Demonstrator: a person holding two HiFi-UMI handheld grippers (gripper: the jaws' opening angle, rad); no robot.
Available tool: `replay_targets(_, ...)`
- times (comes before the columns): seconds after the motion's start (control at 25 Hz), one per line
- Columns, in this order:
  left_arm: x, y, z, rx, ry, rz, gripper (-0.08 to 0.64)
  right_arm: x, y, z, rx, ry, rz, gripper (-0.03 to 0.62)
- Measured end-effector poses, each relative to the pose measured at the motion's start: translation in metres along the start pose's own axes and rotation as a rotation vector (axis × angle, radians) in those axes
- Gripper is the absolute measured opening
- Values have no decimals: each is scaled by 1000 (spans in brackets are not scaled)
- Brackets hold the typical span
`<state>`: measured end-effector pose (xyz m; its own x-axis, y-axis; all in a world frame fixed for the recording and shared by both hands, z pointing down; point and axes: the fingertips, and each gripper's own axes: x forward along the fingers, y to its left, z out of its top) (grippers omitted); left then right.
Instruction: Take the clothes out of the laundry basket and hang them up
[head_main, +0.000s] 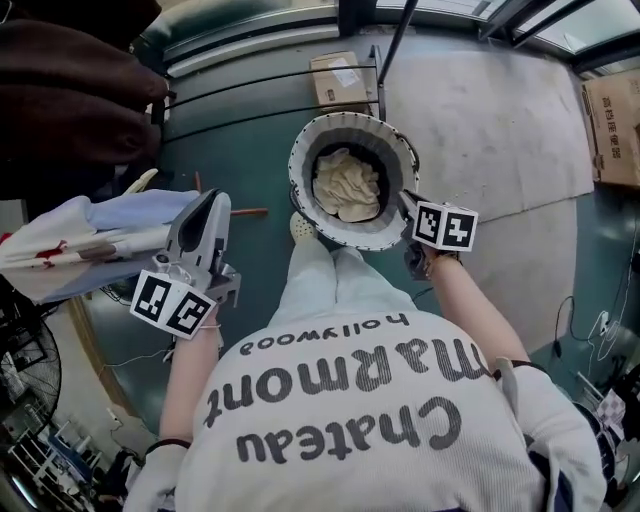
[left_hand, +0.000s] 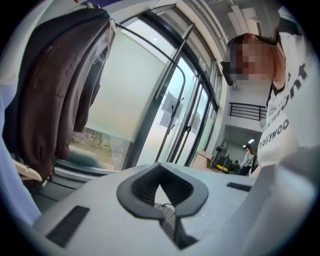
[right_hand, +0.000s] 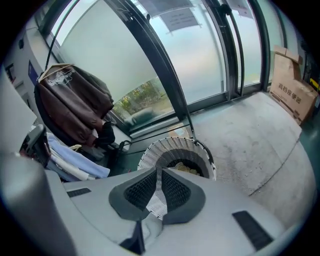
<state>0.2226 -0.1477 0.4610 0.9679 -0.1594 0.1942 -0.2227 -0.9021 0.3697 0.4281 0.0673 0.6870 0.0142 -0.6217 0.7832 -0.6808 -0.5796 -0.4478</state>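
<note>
A white mesh laundry basket (head_main: 300, 170) stands on the floor ahead of my feet, with a cream garment (head_main: 347, 185) bunched inside. My right gripper (head_main: 407, 203) reaches the basket's right rim and points steeply down. In the right gripper view the right gripper (right_hand: 158, 172) has its jaws parted by a thin slit with nothing between them, and the basket (right_hand: 150, 152) and cream garment (right_hand: 187, 169) lie just beyond. My left gripper (head_main: 213, 203) hovers left of the basket, shut and empty. In the left gripper view the left gripper (left_hand: 159, 187) points level at the glass doors.
A brown garment (head_main: 70, 100) hangs at the upper left, with light blue and white clothes (head_main: 90, 235) below it. Black rack bars (head_main: 270, 100) run behind the basket. Cardboard boxes (head_main: 340, 80) (head_main: 612, 125) sit on the floor at the back and the right. A fan (head_main: 25, 370) stands at the lower left.
</note>
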Motion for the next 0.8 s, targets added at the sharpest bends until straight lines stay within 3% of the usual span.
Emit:
replay_targets(0.28, 74, 59, -88, 45, 239, -39, 9, 73, 17, -4, 18, 59, 41, 52)
replay_targets(0.44, 114, 81, -155, 155, 410, -91, 9, 121, 11, -9, 22, 42, 43, 54)
replay_targets(0.6, 156, 93, -220, 274, 491, -114, 9, 166, -6, -35, -28, 90, 22, 54)
replay_targets(0.8, 200, 73, -286, 276, 538, -249, 9, 224, -33, -81, -108, 162, -19, 55)
